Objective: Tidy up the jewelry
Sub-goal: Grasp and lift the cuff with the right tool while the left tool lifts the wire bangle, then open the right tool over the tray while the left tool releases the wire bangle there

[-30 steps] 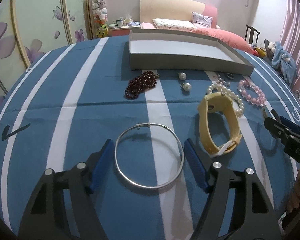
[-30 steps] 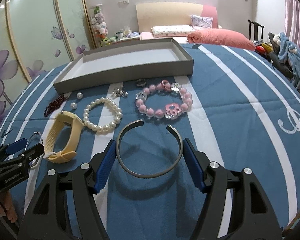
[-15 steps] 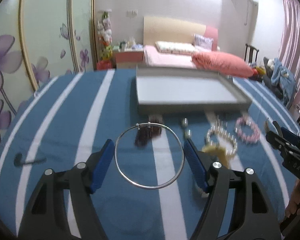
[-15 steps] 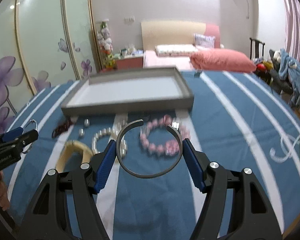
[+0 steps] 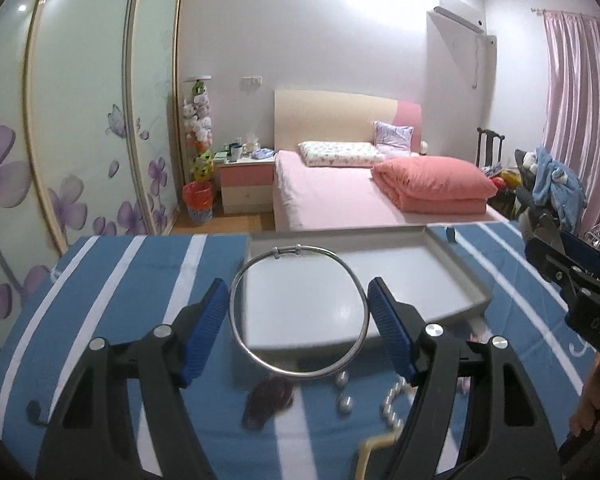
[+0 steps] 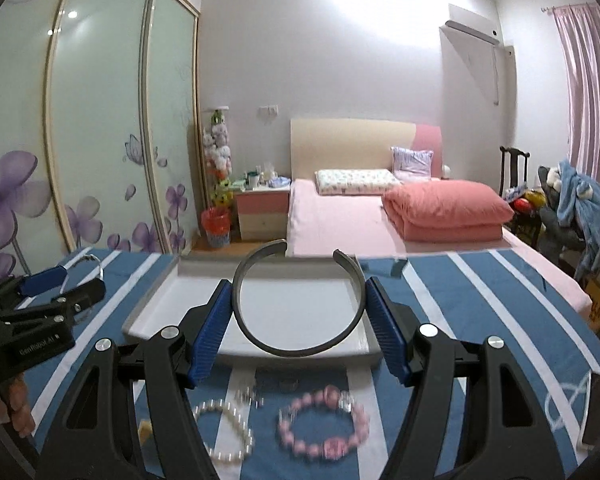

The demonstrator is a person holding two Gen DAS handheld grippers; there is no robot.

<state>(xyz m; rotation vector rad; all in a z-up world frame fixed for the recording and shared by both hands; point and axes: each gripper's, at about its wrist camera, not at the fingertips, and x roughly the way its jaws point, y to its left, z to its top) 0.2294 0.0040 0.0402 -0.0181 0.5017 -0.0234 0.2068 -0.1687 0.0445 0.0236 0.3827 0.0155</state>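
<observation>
Left gripper (image 5: 298, 306): I am holding it up over the striped cloth, and its blue pads (image 5: 204, 326) are pressing in on both sides of the thin silver bangle.
Thin silver bangle (image 5: 236, 326): it is hanging level between my left jaws, off the cloth, with its small clasp at the far side, and it is framing the grey tray behind it.
Right gripper (image 6: 298, 320): I am holding it up as well, its blue pads (image 6: 212, 330) clamping the dark open cuff from both sides.
Dark open cuff (image 6: 296, 350): it is sitting between my right jaws, clear of the cloth, with its gap pointing away from me toward the bed.
Grey tray (image 6: 148, 312): it is lying on the blue and white striped cloth (image 6: 480, 320) just beyond both grippers, and its pale floor is showing bare wherever I can see it.
Pink bead bracelet (image 6: 324, 434): it is lying on the cloth below my right gripper, on the near side of the tray.
White pearl bracelet (image 6: 226, 432): it is lying just left of the pink one, apart from it.
Dark red bead bracelet (image 5: 266, 400): it is lying blurred on the cloth under my left gripper.
Loose pearl pieces (image 5: 344, 394): they are lying near the dark red beads, to their right.
Yellow strap (image 5: 374, 446): only a corner is showing at the bottom of the left view.
</observation>
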